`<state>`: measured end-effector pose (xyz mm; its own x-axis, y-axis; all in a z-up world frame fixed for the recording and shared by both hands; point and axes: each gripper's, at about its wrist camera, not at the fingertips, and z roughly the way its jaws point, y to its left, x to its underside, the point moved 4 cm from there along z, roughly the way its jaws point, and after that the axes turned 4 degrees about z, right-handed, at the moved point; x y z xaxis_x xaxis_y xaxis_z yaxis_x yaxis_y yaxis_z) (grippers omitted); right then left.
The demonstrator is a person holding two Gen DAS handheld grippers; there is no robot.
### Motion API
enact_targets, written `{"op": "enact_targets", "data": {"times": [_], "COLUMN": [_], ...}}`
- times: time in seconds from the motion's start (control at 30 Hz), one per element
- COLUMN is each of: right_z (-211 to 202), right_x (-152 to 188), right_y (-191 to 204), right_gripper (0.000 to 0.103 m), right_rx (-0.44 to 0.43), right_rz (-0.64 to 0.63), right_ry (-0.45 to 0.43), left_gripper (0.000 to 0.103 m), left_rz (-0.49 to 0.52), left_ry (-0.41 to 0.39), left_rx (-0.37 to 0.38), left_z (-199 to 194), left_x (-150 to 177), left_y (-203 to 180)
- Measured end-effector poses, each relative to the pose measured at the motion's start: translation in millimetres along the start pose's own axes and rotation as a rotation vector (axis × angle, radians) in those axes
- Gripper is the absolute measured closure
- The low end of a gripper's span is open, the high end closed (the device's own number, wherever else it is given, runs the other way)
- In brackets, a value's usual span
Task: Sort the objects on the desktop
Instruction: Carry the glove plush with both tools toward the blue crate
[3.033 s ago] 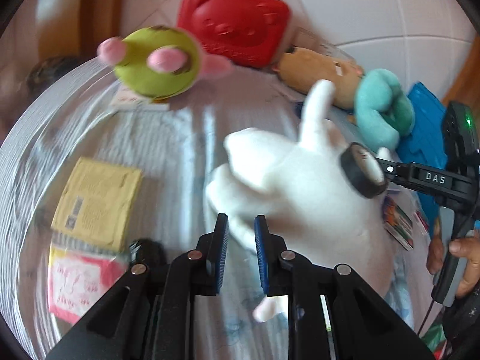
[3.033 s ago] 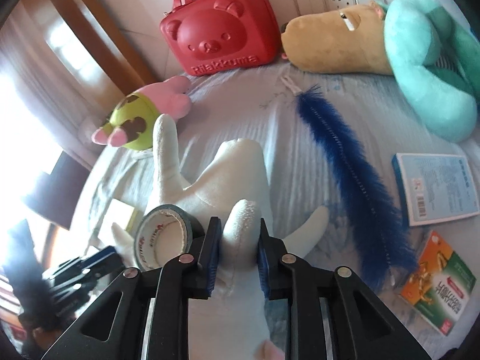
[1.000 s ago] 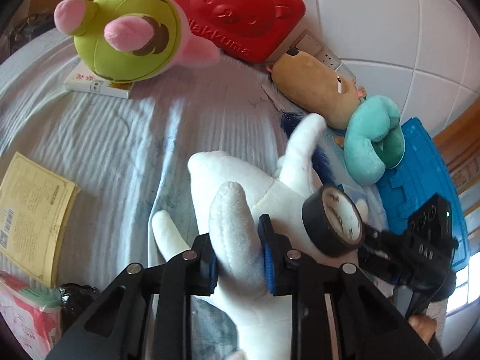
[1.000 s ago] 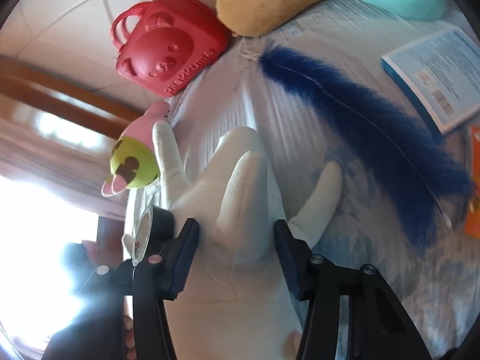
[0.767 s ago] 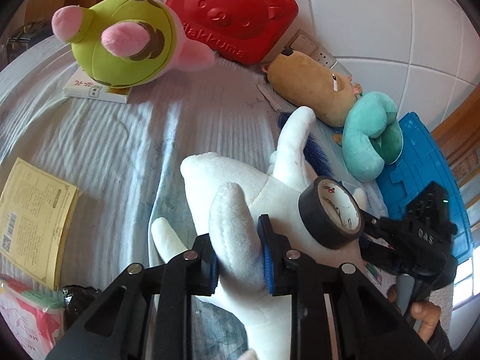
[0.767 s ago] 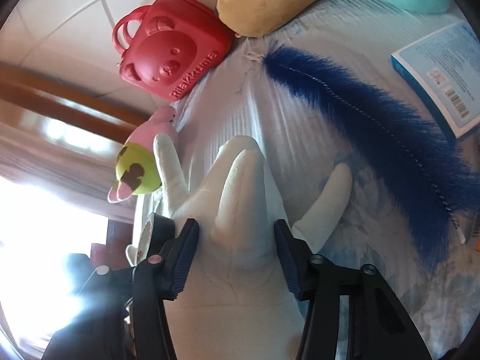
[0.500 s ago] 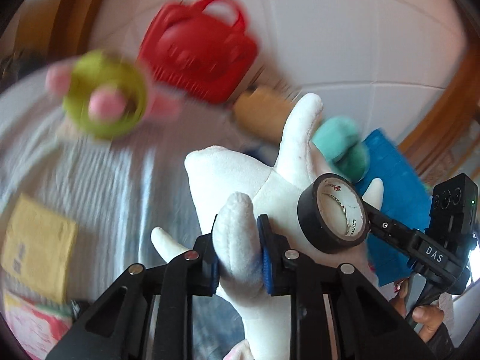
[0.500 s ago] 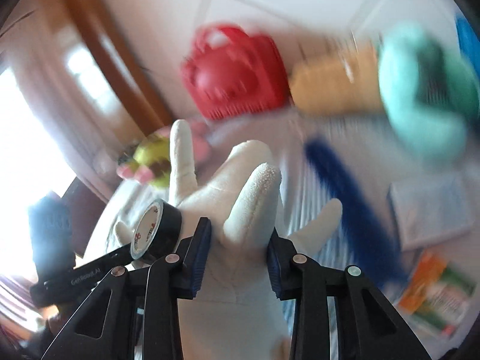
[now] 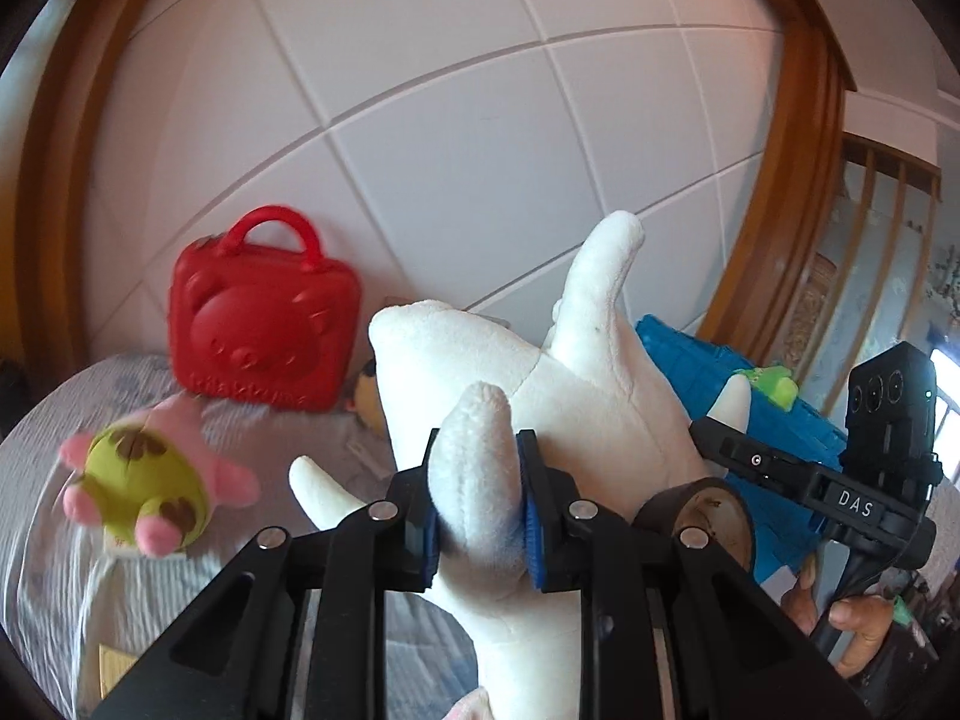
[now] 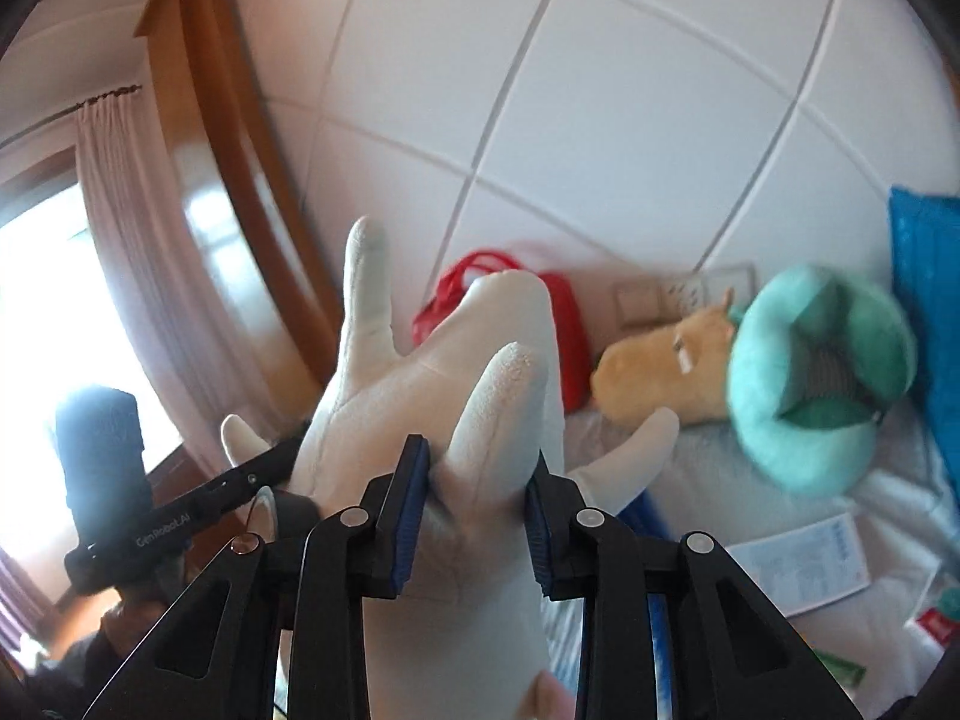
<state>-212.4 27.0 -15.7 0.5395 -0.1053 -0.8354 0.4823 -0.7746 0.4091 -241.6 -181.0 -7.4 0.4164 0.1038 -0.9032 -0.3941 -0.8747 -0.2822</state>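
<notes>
A white plush toy (image 9: 576, 396) is held up in the air by both tongs, clear of the striped cloth of the worktop (image 9: 54, 420) and in front of the white tiled wall. In the left wrist view, the left tongs (image 9: 477, 516) are clenched on one soft limb of the toy, which is squeezed narrow between the blue pads (image 9: 531, 516). In the right wrist view, the right tongs (image 10: 474, 516) are seen around another limb of the white plush toy (image 10: 420, 396); their jaws are closing, and the blue pads (image 10: 408, 510) are pressed into the plush on both sides.

A roll of dark tape (image 9: 702, 510) is seen just beside the toy, near the tip of the right tongs (image 9: 750, 456), whose handle is gripped by a hand (image 9: 852, 618) at the lower right of the left wrist view.

On the worktop, a red bear-faced case (image 9: 264, 324) is stood against the wall, and a green and pink plush (image 9: 144, 480) is lying in front of it to the left. A tan plush with a teal collar (image 10: 780, 372) is lying near the wall, with a blue board (image 9: 720, 372) beside it. Some printed leaflets (image 10: 804, 564) are spread at the lower right.
</notes>
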Motion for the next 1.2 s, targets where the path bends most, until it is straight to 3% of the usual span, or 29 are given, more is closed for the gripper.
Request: {"op": "enact_targets", "data": {"times": [0.07, 0.1, 0.2, 0.3, 0.37, 0.43, 0.53, 0.73, 0.93, 1.2], "right_z": [-18, -17, 8, -34, -50, -43, -49, -63, -117, -190], "right_x": [-12, -18, -27, -30, -35, -46, -56, -63, -71, -97], "right_y": [1, 0, -26, -18, -10, -18, -32, -58, -81, -137], "right_gripper": [0.074, 0.074, 0.074, 0.074, 0.075, 0.074, 0.075, 0.074, 0.075, 0.075], "right_rx": [-0.01, 0.009, 0.065, 0.054, 0.107, 0.163, 0.165, 0.195, 0.181, 0.155], "right_rz": [-0.003, -0.035, 0.045, 0.028, -0.038, -0.048, -0.02, -0.005, 0.0, 0.044], "right_ry": [-0.065, -0.082, 0.014, -0.087, -0.13, -0.096, -0.109, -0.086, -0.14, -0.141], "left_gripper": [0.082, 0.082, 0.082, 0.082, 0.082, 0.082, 0.082, 0.082, 0.082, 0.082], "left_rz": [0.093, 0.105, 0.053, 0.078, 0.07, 0.046, 0.067, 0.038, 0.112, 0.13], "left_ry": [-0.065, -0.033, 0.025, -0.099, -0.068, -0.029, -0.048, 0.01, -0.014, -0.037], "left_rx": [-0.009, -0.025, 0.0, 0.07, 0.074, 0.071, 0.091, 0.122, 0.12, 0.162], "left_z": [2, 12, 35, 12, 28, 47, 58, 83, 85, 108], "left_x": [-10, -11, -17, -21, -26, -32, -39, -34, -49, -63], "left_y": [-19, -21, -22, -44, -51, -54, -70, -91, -154, -250]}}
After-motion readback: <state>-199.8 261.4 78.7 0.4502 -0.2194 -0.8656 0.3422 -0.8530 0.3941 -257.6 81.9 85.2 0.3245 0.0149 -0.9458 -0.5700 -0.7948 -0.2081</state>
